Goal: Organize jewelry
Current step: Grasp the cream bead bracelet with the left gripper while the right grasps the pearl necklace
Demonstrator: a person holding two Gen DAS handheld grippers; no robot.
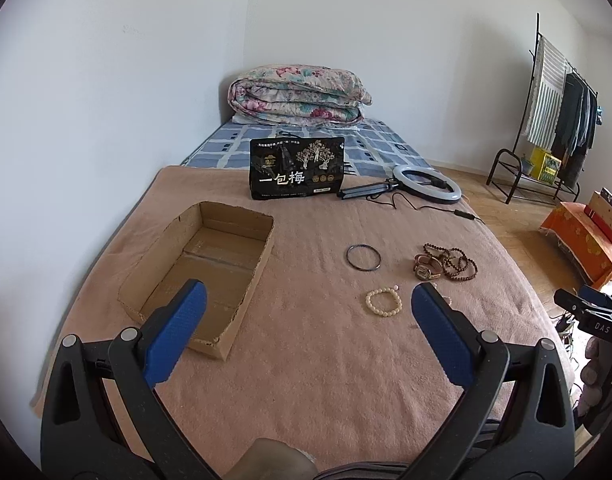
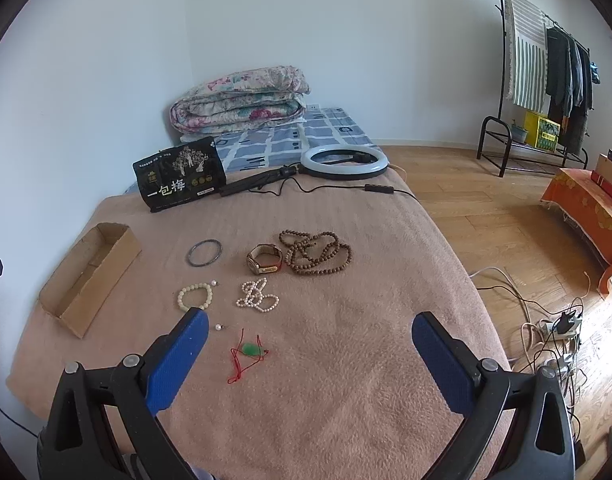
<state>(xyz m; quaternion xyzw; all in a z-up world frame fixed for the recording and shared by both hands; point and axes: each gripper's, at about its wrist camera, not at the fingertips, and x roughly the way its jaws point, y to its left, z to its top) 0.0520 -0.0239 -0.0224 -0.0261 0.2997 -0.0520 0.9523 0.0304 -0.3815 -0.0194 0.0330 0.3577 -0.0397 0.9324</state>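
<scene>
Both wrist views look forward, close over the blanket (image 1: pixel 326 360), sharing the cardboard box (image 2: pixel 90 276).

Soft, even daylight, faint shadows, sharp focus (strong fisheye bending and black vignette at edges).

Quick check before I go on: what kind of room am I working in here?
Most likely a bedroom. You are working on a bed under a pinkish blanket, with a folded floral quilt at its head and a clothes rack hung with garments by the far wall.
</scene>
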